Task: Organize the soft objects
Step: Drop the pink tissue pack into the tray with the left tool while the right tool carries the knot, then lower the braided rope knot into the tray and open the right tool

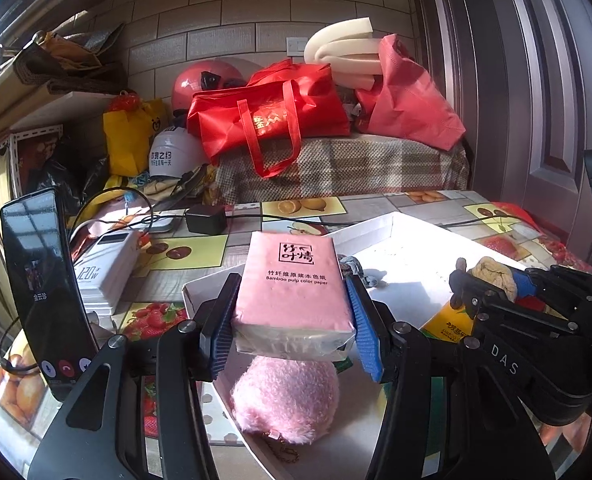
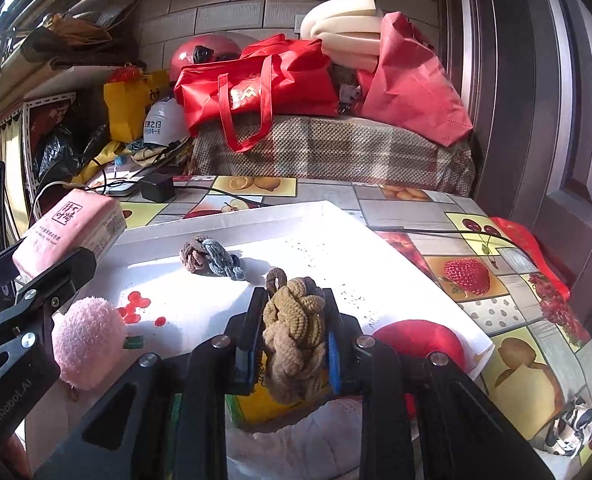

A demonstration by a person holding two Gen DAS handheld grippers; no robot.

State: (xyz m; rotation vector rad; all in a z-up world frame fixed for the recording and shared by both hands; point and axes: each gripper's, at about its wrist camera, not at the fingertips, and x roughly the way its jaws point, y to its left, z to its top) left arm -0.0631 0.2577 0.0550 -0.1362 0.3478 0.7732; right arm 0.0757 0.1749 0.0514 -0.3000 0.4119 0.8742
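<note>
Halfway through, I'd say. Near the white tray's (image 2: 336, 216) left edge a pink fluffy pompom (image 2: 87, 340) already lies inside, and above it the left gripper (image 1: 291, 320) has its jaws closed on a pink tissue pack (image 1: 291, 280), carried but not set down. Toward the tray's far side sits a knotted grey-brown hair tie (image 2: 209, 258). Over the near edge, the right gripper (image 2: 293, 344) pinches a tan knotted hair tie (image 2: 296, 332), also unplaced.

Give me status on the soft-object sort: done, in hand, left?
Done: grey-brown knotted rope and pink pompom lie in the white tray. In hand: left hand-held gripper clamps the pink tissue pack; right hand-held gripper clamps the tan knotted rope. Left: placing both.
</note>
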